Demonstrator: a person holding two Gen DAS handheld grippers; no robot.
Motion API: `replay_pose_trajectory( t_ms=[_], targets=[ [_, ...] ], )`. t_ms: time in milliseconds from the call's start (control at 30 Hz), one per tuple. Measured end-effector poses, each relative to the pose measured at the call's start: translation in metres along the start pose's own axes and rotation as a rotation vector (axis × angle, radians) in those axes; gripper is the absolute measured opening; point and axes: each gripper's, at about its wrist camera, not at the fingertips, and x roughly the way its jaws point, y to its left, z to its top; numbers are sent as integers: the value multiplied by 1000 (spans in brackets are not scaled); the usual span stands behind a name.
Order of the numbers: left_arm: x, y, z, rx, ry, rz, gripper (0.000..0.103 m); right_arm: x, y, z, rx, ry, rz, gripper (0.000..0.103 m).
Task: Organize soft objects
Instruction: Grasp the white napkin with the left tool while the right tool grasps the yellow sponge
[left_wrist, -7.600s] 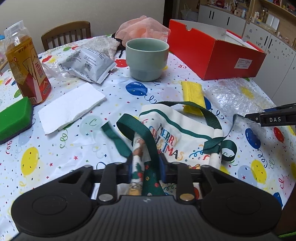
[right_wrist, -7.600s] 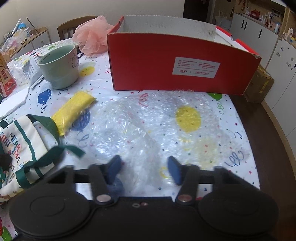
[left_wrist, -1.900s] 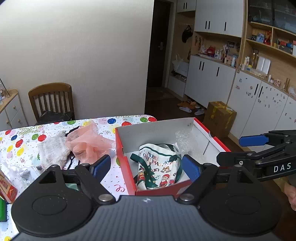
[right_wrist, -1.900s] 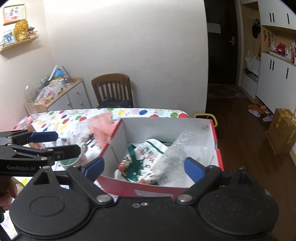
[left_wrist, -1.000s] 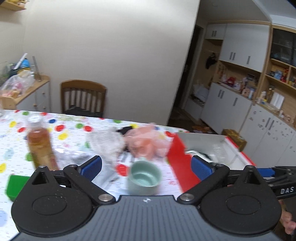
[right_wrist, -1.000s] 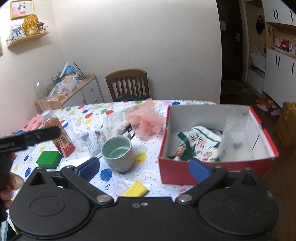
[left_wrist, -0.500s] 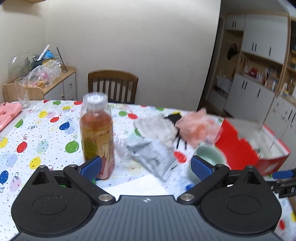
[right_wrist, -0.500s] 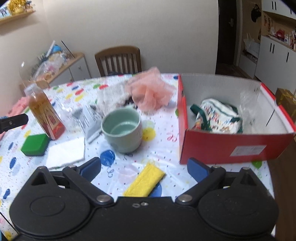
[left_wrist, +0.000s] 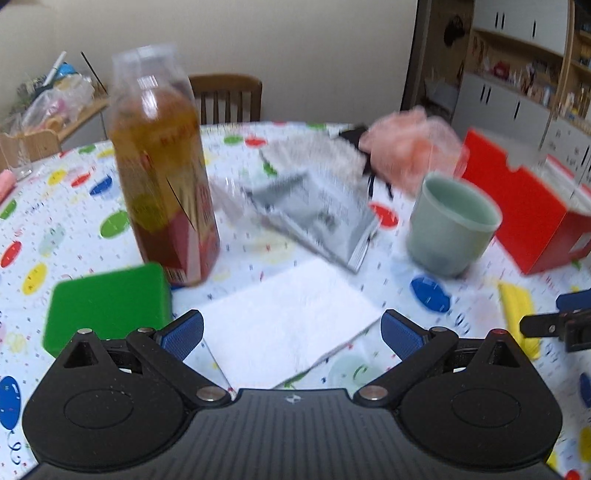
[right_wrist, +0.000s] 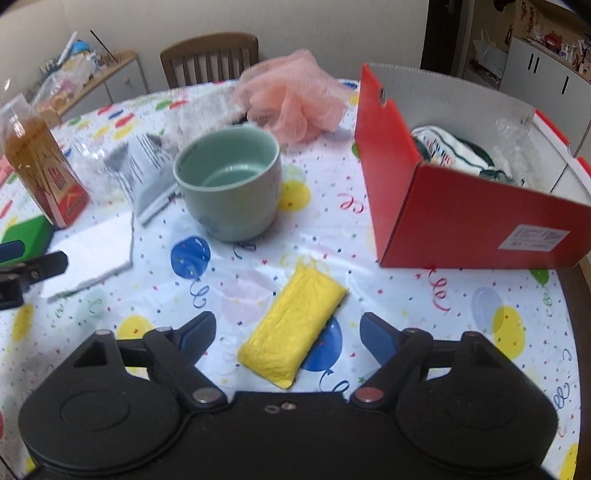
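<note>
Jaws of the right gripper (right_wrist: 286, 338) stand spread, having just been closing, and bracket the yellow sponge (right_wrist: 293, 325) on the counter (right_wrist: 480, 314) without touching it. Jaws of the left gripper (left_wrist: 291, 334) stand spread over the white napkin (left_wrist: 291, 321), gripping nothing.

free: bare table (right_wrist: 424, 306) around yellow cloth (right_wrist: 293, 328) | blocks: cup (right_wrist: 231, 184), red box (right_wrist: 461, 218)

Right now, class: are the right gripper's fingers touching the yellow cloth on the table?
Apart. In the right wrist view the right gripper is open, its fingers either side of the yellow cloth, with patterned tablecloth showing between each and the cloth.
</note>
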Motion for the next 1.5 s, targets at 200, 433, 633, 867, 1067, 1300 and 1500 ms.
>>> replay_pose_trajectory(
  t_ms=[200,433,633,867,1067,1300,1500],
  targets=[
    [25,0,-2,8,38,13,102,13,3,1,8,29,-22,80],
    [43,2,0,-1,66,23,98,25,5,5,20,57,-59,74],
    [49,1,-2,4,71,41,90,29,6,4,27,72,-64,65],
    [46,0,-1,34,38,61,44,30,12,4,12,75,-74,56],
    [44,-4,1,60,31,37,14,30,12,4,8,72,-72,51],
    [44,3,3,49,40,28,3,28,9,3,8,69,-63,45],
    [34,6,5,30,31,18,2,14,7,1,1,38,-51,42]
  ],
)
